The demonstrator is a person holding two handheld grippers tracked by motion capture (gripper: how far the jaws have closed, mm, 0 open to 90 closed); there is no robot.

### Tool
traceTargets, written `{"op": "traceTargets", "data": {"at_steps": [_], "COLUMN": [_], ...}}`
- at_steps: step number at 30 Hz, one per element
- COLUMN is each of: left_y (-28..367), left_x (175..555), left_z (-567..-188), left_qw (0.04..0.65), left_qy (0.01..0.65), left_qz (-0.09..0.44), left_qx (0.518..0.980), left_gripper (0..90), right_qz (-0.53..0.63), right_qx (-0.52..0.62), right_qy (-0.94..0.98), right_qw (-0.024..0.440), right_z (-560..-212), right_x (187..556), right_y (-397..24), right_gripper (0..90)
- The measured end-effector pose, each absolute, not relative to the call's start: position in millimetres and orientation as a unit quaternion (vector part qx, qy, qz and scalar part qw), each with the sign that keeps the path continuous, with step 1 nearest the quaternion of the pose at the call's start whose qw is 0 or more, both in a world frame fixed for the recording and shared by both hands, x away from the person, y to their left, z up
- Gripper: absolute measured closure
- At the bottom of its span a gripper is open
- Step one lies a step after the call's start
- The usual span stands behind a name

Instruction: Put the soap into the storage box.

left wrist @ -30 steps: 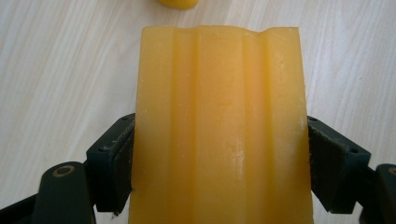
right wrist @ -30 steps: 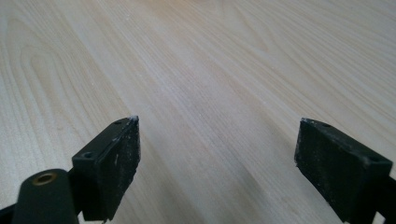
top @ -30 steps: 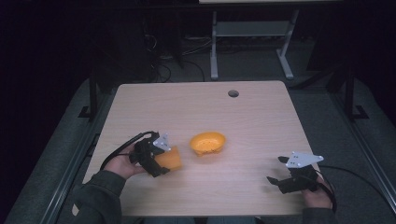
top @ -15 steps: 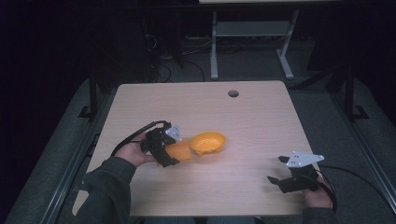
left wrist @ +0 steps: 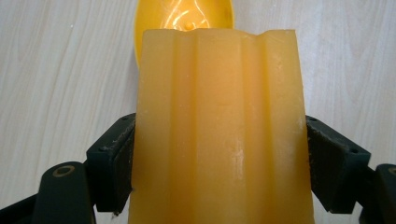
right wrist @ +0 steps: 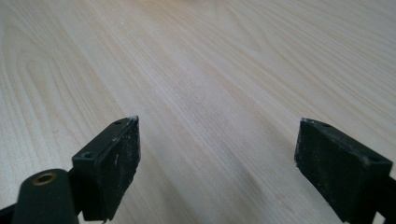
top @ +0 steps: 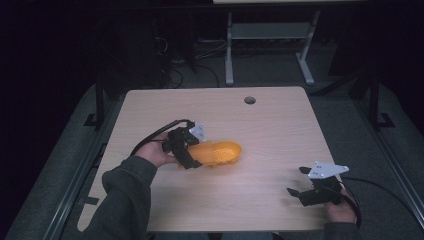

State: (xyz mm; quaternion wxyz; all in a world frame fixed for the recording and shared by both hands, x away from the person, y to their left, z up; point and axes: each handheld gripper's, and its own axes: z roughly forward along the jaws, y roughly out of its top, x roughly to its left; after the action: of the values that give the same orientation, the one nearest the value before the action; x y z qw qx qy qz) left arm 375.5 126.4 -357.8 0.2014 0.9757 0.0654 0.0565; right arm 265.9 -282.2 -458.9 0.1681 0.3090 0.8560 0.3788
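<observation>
Your left gripper [top: 192,150], left of centre in the high view, has its fingers [left wrist: 112,163] clamped on the orange block [left wrist: 219,135]. The block's long axis points straight at the bowl [left wrist: 183,14], its far end at the bowl's rim. The bowl looks empty. Your right gripper [top: 305,187] sits lower right on the worktop [top: 280,125], fingers [right wrist: 114,161] wide apart, holding nothing.

Ribbed pale-orange block [left wrist: 219,135], translucent, waxy, held off the table, far end at rim of glossy orange bowl [top: 222,152]. Bowl upright, mid-table.
</observation>
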Motion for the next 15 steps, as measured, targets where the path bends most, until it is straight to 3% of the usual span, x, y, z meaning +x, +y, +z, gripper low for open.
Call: {"op": "traceTargets", "data": {"at_steps": [15], "left_y": [104.8], "left_x": [394.4], "left_z": [-356.6], "left_qw": [0.213], "left_qy": [0.052], "left_qz": [0.047], "left_qx": [0.974], "left_gripper": [21.0], "right_qz": [0.374], "right_qx": [0.299], "right_qy": [0.86], "right_qw": [0.176], "right_z": [-458.5], "right_x": [266.6], "right_y": [-281.9], "right_gripper": [13.7]}}
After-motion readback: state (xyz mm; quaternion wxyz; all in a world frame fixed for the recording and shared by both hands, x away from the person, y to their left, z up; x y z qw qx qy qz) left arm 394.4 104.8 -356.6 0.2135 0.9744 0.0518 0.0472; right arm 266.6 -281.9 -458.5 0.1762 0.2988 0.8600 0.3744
